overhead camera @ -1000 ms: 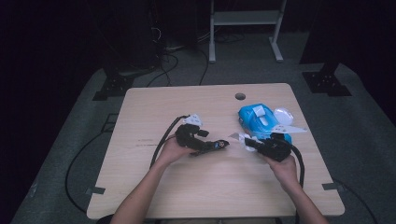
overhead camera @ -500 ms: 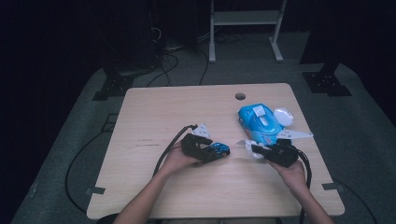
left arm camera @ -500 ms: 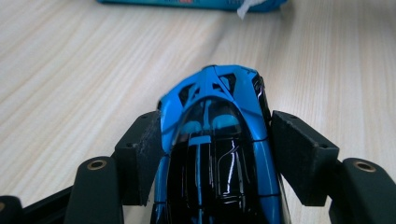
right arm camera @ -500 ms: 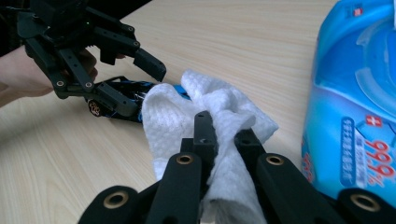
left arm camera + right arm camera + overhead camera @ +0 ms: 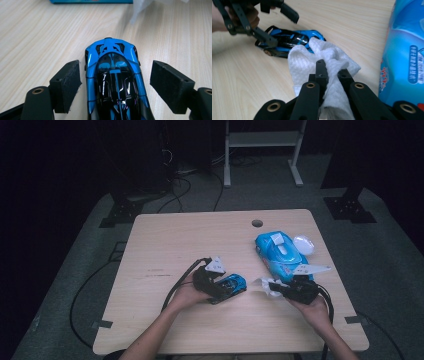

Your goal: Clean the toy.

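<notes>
The left gripper [image 5: 227, 287] sat low on the tabletop [image 5: 200, 240] with a small blue and black toy car [image 5: 231, 285] between its 2 fingers [image 5: 66, 83]; those fingers had just been spreading, and in the left gripper view they stood apart on either side of the car, a gap showing at each flank, so nothing was pinched; the car rested on its wheels on the bare wood, nose pointing away from the hand, near the middle of the front half of the tabletop. The grey three-cornered plate sat on top of that gripper, and its black cable curled off to the left.

The right gripper [image 5: 275, 287] lay just to the right of the car, pointed toward it; its fingers [image 5: 322, 68] were pressed together on a crumpled white wipe [image 5: 319, 57], which bunched up around and ahead of them; from the right gripper view the front fold of the wipe lay right against the near end of the car, though I could not tell whether it actually touched.

A blue pack of wipes [image 5: 277, 252] lay flat behind the right gripper, near the right edge; just beside its far corner sat a small white oval piece [image 5: 304, 244]; a round hole [image 5: 257, 223] marked the back edge of the tabletop.
</notes>
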Available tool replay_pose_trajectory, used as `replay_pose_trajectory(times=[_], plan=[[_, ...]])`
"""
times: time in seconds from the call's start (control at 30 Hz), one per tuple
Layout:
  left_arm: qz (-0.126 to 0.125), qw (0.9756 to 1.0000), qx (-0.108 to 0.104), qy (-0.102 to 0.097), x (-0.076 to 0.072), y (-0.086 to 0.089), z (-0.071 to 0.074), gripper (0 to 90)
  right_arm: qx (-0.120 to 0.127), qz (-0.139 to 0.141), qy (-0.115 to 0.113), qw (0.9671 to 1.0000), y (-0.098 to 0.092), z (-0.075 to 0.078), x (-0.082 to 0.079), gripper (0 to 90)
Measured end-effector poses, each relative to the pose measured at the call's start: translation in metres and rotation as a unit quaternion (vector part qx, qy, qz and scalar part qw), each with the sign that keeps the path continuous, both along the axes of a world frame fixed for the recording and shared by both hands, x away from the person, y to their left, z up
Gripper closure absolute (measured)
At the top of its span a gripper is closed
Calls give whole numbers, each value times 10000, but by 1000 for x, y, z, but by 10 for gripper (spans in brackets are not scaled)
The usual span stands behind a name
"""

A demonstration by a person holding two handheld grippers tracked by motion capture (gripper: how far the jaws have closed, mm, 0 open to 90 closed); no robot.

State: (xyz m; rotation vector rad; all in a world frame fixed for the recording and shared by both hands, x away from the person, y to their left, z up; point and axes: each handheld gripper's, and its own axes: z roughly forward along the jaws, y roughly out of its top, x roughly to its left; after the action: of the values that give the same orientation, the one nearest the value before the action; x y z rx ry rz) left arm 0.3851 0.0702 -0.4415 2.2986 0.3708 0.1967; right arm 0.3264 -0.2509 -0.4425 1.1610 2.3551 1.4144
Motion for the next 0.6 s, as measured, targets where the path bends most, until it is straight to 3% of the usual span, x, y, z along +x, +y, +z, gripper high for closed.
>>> replay_pose_trajectory(times=[0.1, 0.23, 0.43, 0.6], plan=[[97, 9999, -10, -78, -1, 5, 3, 219, -130, 149, 44, 9998, 0, -2, -2, 796], [143, 9998, -32, -100, -1, 10, 5, 209, -337, 265, 210, 9989, -1, -10, -1, 600], [129, 9999, 7, -99, -3, 12, 5, 197, -165, 372, 224, 9989, -15, -11, -8, 471], [158, 9998, -88, -100, -3, 17, 8, 194, -90, 327, 156, 9993, -29, -8, -15, 465]])
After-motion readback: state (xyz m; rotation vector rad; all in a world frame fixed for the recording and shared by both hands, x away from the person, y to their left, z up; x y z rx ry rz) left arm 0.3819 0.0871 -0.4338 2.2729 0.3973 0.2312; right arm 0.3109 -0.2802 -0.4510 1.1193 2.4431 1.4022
